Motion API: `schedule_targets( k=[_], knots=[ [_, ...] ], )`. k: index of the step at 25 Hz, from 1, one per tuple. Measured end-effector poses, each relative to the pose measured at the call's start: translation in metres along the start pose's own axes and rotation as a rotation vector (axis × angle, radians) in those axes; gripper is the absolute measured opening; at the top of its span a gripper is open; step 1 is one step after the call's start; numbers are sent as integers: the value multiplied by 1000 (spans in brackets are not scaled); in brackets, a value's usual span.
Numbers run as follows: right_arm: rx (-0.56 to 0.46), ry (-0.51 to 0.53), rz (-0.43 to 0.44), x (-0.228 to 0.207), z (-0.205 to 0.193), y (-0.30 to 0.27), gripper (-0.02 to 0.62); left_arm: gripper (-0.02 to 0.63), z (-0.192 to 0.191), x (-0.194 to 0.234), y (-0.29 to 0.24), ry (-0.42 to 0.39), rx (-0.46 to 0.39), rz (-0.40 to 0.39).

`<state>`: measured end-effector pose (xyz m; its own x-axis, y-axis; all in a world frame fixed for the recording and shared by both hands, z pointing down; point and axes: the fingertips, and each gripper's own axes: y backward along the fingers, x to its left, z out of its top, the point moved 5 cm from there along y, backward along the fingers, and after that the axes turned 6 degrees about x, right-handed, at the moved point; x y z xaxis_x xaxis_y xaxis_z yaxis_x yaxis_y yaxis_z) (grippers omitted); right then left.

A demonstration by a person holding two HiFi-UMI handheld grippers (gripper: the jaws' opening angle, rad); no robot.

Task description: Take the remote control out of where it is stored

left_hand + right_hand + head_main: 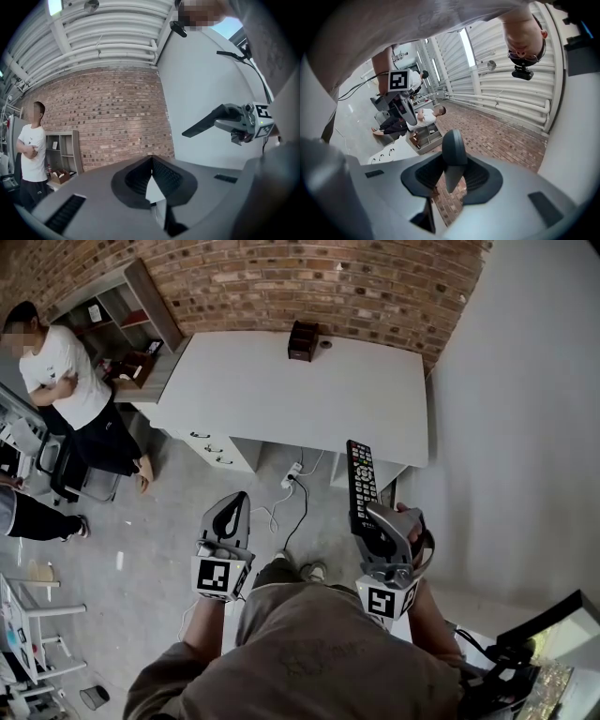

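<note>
Over the floor (159, 521), right gripper (379, 523) grips remote control (361, 476); left gripper (241, 504) closed.

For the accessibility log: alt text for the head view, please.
The right gripper is shut on a long black button-covered remote control, held in the air before a white rectangular desk bearing a small dark box. The left gripper is shut and empty beside it.

White table (281, 390) with a dark box (302, 340) and perhaps a small cup (325, 344) at its back edge
</note>
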<state>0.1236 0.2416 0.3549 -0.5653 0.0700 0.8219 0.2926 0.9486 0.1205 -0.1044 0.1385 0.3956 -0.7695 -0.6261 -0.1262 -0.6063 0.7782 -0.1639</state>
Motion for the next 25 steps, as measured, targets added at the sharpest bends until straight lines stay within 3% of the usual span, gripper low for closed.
schedule_targets(
  k=[10, 25],
  knots=[
    [35, 10, -28, -7, -4, 4, 124, 11, 9, -3, -8, 8, -17, -40],
    [46, 44, -46, 8, 26, -14, 124, 11, 12, 23, -1, 35, -66, -74]
  ],
)
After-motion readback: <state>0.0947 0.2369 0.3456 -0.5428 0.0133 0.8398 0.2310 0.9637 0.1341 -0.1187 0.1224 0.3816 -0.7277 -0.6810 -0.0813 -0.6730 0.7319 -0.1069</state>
